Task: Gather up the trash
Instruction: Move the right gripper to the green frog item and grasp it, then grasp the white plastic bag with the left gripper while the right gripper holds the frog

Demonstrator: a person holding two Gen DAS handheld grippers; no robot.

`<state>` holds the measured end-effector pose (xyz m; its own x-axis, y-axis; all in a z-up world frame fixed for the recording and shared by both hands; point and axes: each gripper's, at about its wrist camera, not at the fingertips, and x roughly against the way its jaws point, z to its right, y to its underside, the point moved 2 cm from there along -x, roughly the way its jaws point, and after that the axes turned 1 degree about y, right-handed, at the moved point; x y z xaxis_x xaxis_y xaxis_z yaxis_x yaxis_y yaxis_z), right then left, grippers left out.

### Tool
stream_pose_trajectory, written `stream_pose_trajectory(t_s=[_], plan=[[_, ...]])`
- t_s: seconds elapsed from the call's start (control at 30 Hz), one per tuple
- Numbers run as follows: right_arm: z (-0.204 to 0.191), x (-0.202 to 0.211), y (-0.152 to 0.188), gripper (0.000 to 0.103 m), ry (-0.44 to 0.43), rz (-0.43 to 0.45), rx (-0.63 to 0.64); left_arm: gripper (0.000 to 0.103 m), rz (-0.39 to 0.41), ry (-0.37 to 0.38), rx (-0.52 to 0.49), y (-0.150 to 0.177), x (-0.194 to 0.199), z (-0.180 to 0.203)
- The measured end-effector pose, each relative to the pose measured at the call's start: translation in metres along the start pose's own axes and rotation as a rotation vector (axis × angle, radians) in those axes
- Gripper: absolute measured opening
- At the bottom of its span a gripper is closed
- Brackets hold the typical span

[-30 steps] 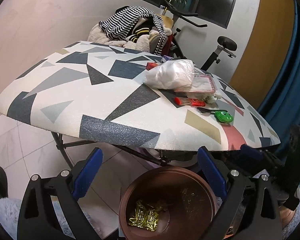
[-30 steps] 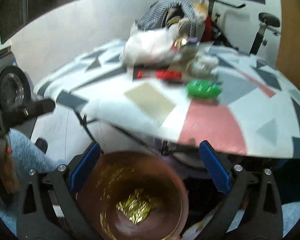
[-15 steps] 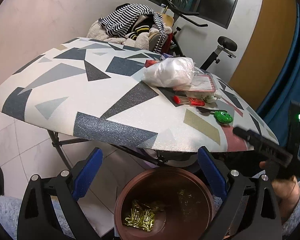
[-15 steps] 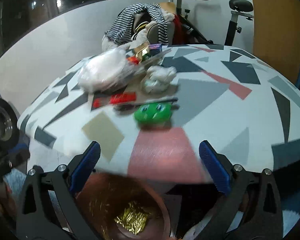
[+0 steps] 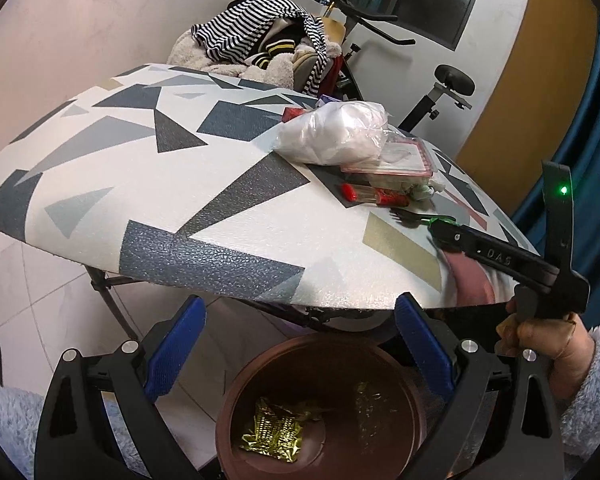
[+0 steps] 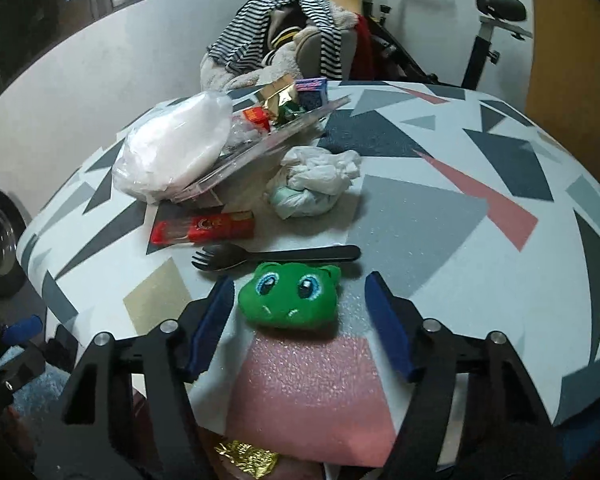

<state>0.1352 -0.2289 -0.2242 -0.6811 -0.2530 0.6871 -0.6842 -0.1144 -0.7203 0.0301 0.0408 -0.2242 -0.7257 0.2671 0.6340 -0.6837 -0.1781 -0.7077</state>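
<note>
My left gripper (image 5: 298, 330) is open and empty, held over a brown bin (image 5: 320, 408) below the table edge; a gold wrapper (image 5: 274, 432) lies in it. My right gripper (image 6: 300, 314) is open over the table, its jaws either side of a green plush toy (image 6: 290, 294). Behind the toy lie a black plastic spork (image 6: 276, 256), a red wrapper (image 6: 202, 228), a crumpled white tissue (image 6: 314, 180), a white plastic bag (image 6: 172, 148) and a clear lidded box (image 6: 260, 146). The right gripper also shows in the left wrist view (image 5: 444, 232).
The patterned table (image 5: 140, 184) has a rounded front edge above the bin. Small boxes and a gold packet (image 6: 284, 96) sit behind the pile. A chair with striped clothes (image 5: 260, 48) and an exercise bike (image 5: 440, 88) stand beyond the table.
My right gripper has moved up from over the bin and forward onto the table, closing in on the green toy. The left gripper has barely moved.
</note>
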Motion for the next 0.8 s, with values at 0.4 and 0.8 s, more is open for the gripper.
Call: stream_pose_trajectory(t_s=[0.4, 0.8], plan=[[0.026, 0.031, 0.016, 0.047, -0.01, 0.108, -0.063, 0.093, -0.022, 0.011, 0.006, -0.001, -0.012, 0.005], [0.063, 0.057, -0.001, 0.047, 0.062, 0.296, -0.161, 0.093, -0.046, -0.008, -0.035, 0.003, -0.019, 0.013]])
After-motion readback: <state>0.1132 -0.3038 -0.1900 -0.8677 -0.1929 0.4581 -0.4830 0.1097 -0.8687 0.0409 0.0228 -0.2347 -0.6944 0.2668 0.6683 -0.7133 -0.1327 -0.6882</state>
